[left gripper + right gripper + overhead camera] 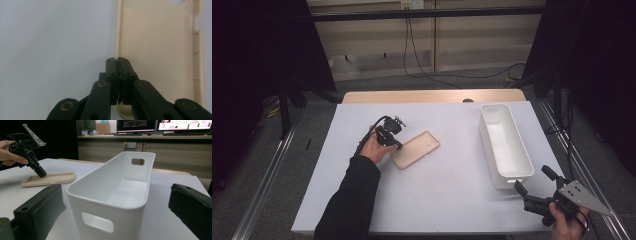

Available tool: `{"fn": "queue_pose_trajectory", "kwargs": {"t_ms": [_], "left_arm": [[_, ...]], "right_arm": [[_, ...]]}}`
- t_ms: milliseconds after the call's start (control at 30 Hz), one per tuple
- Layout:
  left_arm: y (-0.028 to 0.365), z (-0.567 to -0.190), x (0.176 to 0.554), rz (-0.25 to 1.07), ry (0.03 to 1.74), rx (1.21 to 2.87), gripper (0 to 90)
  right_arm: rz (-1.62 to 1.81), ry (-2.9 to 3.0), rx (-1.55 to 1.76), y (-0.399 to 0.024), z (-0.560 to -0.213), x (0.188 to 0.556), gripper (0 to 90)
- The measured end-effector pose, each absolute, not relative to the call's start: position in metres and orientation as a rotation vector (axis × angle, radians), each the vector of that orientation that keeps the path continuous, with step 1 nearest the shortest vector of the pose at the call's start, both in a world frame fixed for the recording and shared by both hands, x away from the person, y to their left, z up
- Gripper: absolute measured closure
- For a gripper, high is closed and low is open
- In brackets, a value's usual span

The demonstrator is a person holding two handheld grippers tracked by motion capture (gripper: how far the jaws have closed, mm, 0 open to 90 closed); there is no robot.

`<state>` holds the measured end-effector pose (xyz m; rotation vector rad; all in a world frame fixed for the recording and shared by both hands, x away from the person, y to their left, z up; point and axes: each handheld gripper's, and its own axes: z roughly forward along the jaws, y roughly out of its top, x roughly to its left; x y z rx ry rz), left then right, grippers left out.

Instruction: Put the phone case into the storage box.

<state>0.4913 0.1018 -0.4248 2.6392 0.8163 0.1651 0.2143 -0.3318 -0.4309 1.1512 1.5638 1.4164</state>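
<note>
— Black jaws of the left gripper (117, 60) come first in the left gripper view, clamped together on the side wall of the beige phone case (160, 50).

— Where does the case lie?

— Flat on the white table (362, 200), open side up, a bit left of the middle. In the high view the left gripper (398, 146) comes down on the case's near-left edge (416, 149), held by the person's left hand (374, 147).

— So it grips the rim?

— Yes, the two pads pinch the thin rim between them.

— And the other one?

— Near the table's right front corner, the right gripper (532, 187) rests in the right hand (568, 225), jaws spread wide with nothing between the pads. They stand on either side of the white bin's (112, 195) near end, apart from its walls.

— Is the bin close to the case?

— No, well apart; it stands lengthwise along the right side of the table.
</note>
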Motion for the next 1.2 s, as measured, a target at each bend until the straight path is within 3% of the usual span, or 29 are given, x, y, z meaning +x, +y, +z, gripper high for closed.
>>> {"fn": "queue_pose_trajectory", "kwargs": {"t_ms": [567, 1200], "left_arm": [[0.108, -0.424, 0.487, 0.149, 0.85, 2.565, 87.9], [0.13, -0.413, 0.474, 0.257, 0.891, 2.368, 88.0]], "right_arm": [[1.415, 1.559, 1.152, -0.332, -0.431, 0.214, 0.0], [1.414, 1.559, 1.152, -0.332, -0.431, 0.214, 0.0]]}}
